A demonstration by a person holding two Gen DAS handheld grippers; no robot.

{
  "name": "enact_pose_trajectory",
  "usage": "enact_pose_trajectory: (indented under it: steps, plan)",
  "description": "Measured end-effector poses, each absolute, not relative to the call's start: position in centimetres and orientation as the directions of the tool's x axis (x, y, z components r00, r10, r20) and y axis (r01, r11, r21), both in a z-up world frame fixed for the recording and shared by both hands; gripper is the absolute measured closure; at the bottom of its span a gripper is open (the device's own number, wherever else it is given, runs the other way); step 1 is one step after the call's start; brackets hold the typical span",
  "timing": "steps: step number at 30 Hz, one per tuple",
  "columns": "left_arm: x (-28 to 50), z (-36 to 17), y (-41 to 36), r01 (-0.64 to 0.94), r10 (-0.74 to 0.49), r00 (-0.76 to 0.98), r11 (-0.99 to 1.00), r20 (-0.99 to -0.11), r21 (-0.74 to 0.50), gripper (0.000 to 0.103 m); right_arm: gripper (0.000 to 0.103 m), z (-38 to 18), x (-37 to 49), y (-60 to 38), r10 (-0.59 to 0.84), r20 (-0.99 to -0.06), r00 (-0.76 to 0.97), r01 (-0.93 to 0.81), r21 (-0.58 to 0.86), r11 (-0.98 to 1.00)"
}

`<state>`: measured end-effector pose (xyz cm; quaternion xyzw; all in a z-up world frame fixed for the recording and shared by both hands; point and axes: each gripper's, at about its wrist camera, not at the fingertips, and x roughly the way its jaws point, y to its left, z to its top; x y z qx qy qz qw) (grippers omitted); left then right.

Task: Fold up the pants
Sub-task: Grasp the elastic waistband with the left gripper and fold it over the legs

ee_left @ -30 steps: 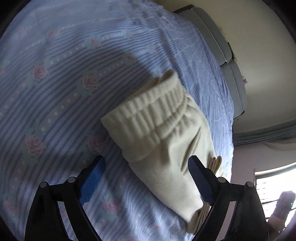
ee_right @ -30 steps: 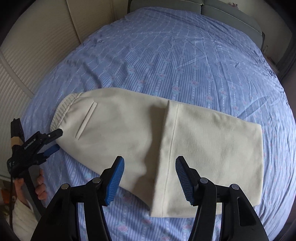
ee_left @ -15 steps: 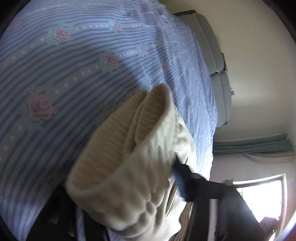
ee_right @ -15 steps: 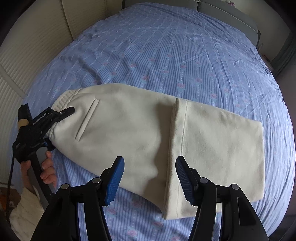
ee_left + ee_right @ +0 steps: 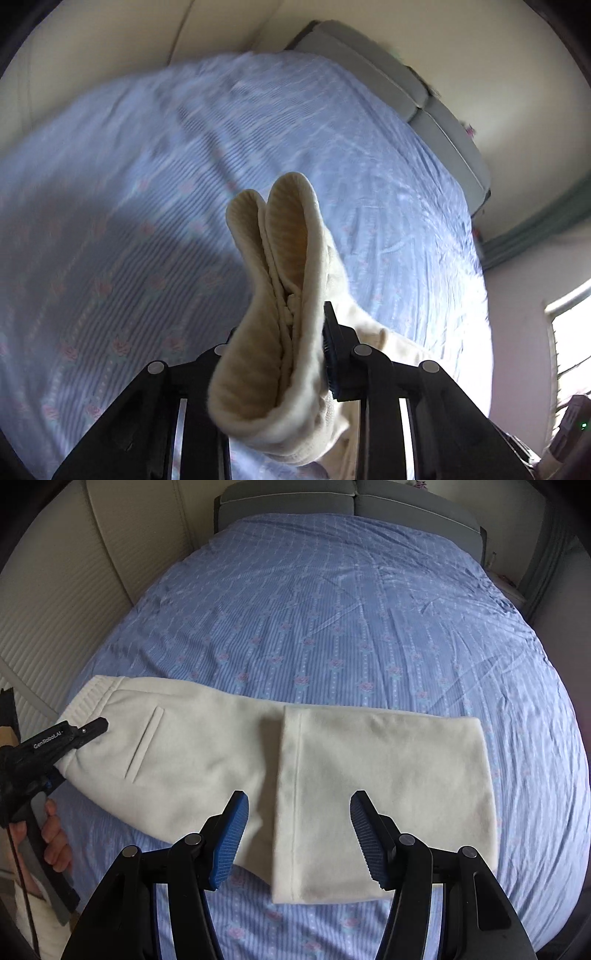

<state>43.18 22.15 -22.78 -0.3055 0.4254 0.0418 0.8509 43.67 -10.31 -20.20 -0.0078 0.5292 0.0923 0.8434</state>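
Observation:
Cream pants (image 5: 207, 753) lie across the blue bed, their legs folded over into a flat panel (image 5: 388, 794) at the right. The ribbed waistband (image 5: 280, 295) is bunched up between the jaws of my left gripper (image 5: 279, 325), which are closing and pinch it above the sheet. From the right wrist view the left gripper (image 5: 88, 731) grips the waist end (image 5: 86, 698) at the left. My right gripper (image 5: 299, 801) hangs open above the near edge of the fold, holding nothing.
The blue flowered sheet (image 5: 332, 609) covers the whole bed. A grey padded headboard (image 5: 351, 502) stands at the far end and a ribbed cream wall panel (image 5: 44, 627) at the left. A person's hand (image 5: 55, 834) holds the left gripper's handle. A bright window (image 5: 569, 332) is at the right.
The left gripper went from open around the waistband to closed on it and lifted it off the sheet. The right gripper drifted a little and stayed open.

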Motion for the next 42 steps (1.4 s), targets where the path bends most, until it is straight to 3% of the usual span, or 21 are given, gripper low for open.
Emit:
enact_pose_trajectory:
  steps: [6,14,21,28,31,34,37,42]
  plan:
    - [44.7,-16.1,13.6,-0.291,-0.109,0.592,0.895,-0.799,-0.337,0.075,0.044,-18.0,42.8,-17.5,0.179,-0.865,0.469,-0.086,0.156,0.984]
    - [48.3,-13.0,0.3,-0.183,-0.002,0.534,0.976,-0.846,-0.118,0.075,0.044,-17.8,41.5,-27.1,0.246,-0.821,0.515,-0.002,0.286,0.958]
    - [51.0,-16.9,-12.6,-0.028,0.039,0.433,0.999,-0.901,0.03,0.075,0.044,-19.5,41.6,-35.6,0.254,-0.809,0.53,0.061,0.334,0.94]
    - [53.0,-24.4,-21.6,0.055,0.071,0.298,0.994,-0.952,0.091,0.073,0.044,-22.9,41.9,-43.0,0.232,-0.833,0.502,0.111,0.329,0.938]
    - [53.7,-28.1,-23.0,0.068,0.056,0.213,0.995,-0.975,0.072,0.067,0.044,-24.8,42.3,-45.1,0.235,-0.85,0.472,0.128,0.329,0.936]
    - [53.7,-29.3,-23.9,0.078,-0.002,0.178,0.997,-0.984,0.012,0.045,0.044,-26.3,42.9,-46.5,0.241,-0.861,0.447,0.134,0.331,0.934]
    - [53.0,-28.1,-24.6,0.12,-0.093,0.206,0.99,-0.974,-0.07,0.032,0.044,-27.0,43.3,-47.2,0.232,-0.865,0.446,0.129,0.319,0.939]
    - [50.9,-25.2,-22.1,0.161,-0.091,0.295,0.986,-0.951,-0.044,0.03,0.044,-27.0,43.3,-46.9,0.239,-0.863,0.444,0.115,0.32,0.941]
